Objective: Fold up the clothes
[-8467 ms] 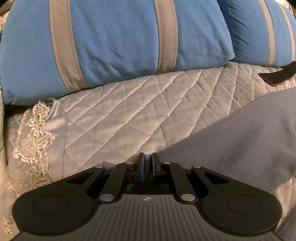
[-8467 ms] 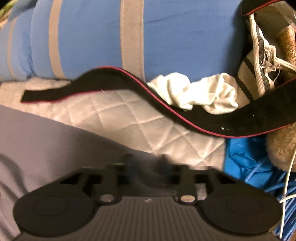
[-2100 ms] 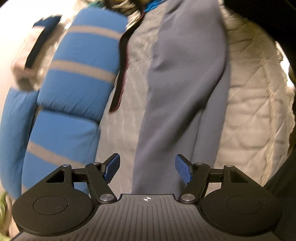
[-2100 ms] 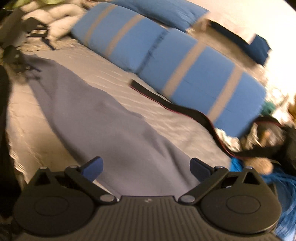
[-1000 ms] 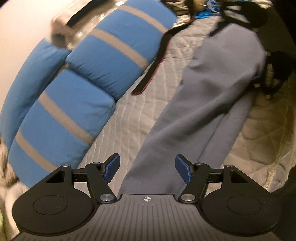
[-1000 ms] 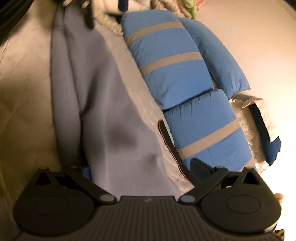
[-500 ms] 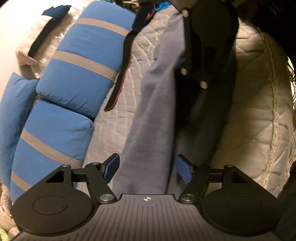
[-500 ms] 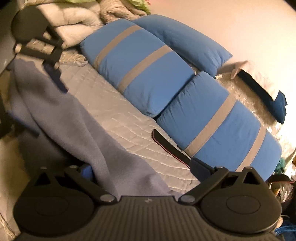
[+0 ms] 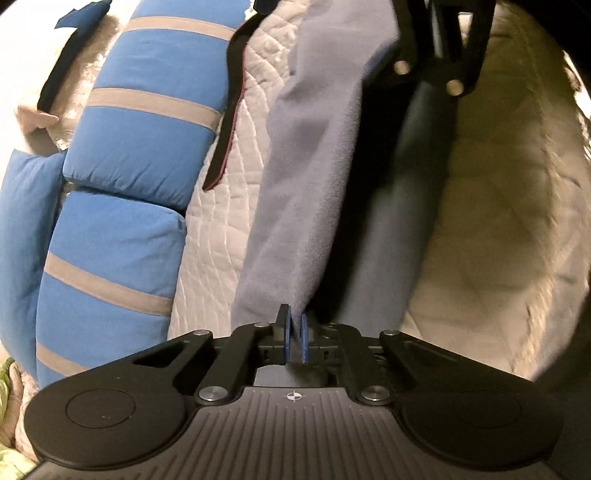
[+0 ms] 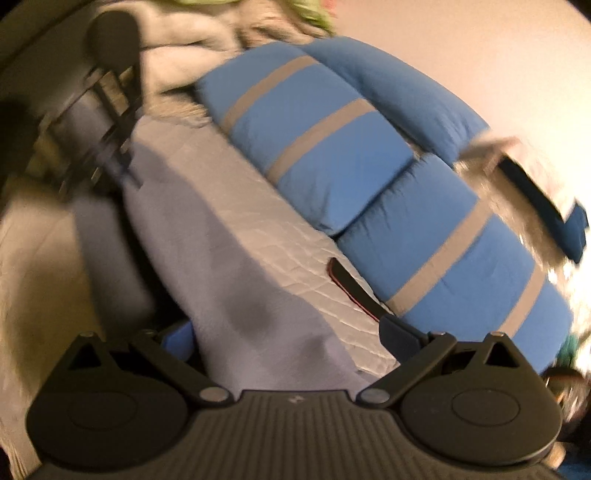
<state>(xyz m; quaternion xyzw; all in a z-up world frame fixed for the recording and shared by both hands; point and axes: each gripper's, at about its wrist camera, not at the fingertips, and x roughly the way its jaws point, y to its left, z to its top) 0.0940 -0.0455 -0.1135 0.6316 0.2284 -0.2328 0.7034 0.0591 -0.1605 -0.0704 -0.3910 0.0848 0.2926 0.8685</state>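
Where the quilted bedspread (image 9: 498, 206) spreads pale across the whole bed, carries everything else in both views. Along its far side, two blue pillows with grey stripes (image 9: 122, 177), end to end, with a third plain blue pillow (image 10: 417, 92) behind them against the wall. Down the middle of the quilt, stretched lengthwise, the grey fleece garment (image 9: 306, 177): one long edge lifted into a raised fold, the lower layer lying in shadow beneath it. Between the garment and the pillows, flat on the quilt and apart from the fleece, a black strap with red edging (image 9: 229, 107). At the near end of the fabric in the left wrist view, the left gripper (image 9: 294, 338), blue pads pinched together on the garment's lifted edge. At the opposite end, the right gripper (image 10: 288, 336), jaws spread wide, fleece passing between them; cannot tell from the blurred right wrist view whether either pad presses the cloth. Seen small and dark from each other's camera at the far end of the garment. Beyond the pillows, a crumpled heap of pale and green bedding (image 10: 251, 18).
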